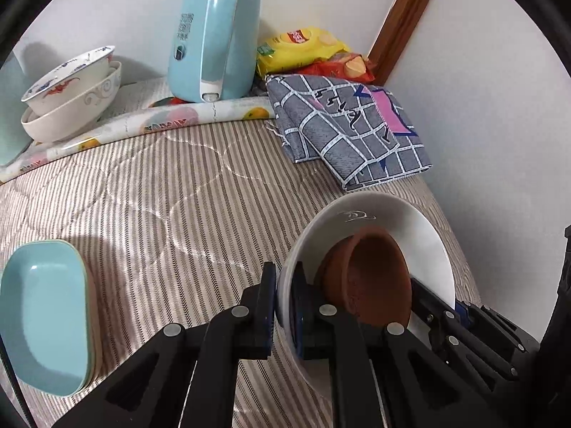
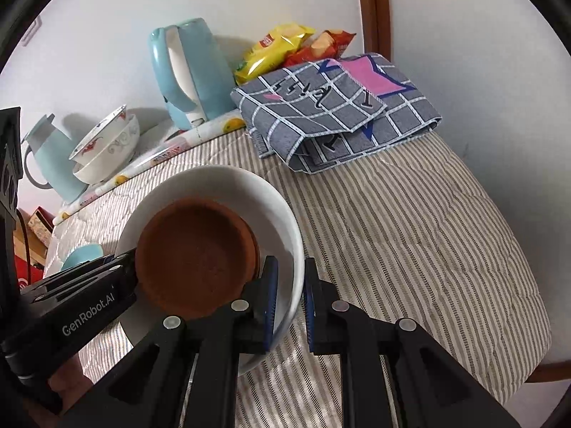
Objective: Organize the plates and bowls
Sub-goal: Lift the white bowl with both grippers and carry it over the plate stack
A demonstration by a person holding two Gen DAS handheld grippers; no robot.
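We hold the white bowl [image 2: 282,214] clear of the striped quilt [image 2: 410,232], one grip on each side of its rim, likely so the brown dish [image 2: 196,256] inside rides level. Left gripper [image 1: 283,306] and right gripper [image 2: 289,303] are both clamped on the rim. Stacked bowls [image 1: 71,92] wait near the kettle [image 1: 214,39].

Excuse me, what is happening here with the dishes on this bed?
A person holds a white bowl with both claws. The left claw and the right claw are each shut on its rim, on opposite sides. A brown clay dish lies inside the bowl. On the striped cover a stack of teal dishes and two stacked patterned bowls sit apart.
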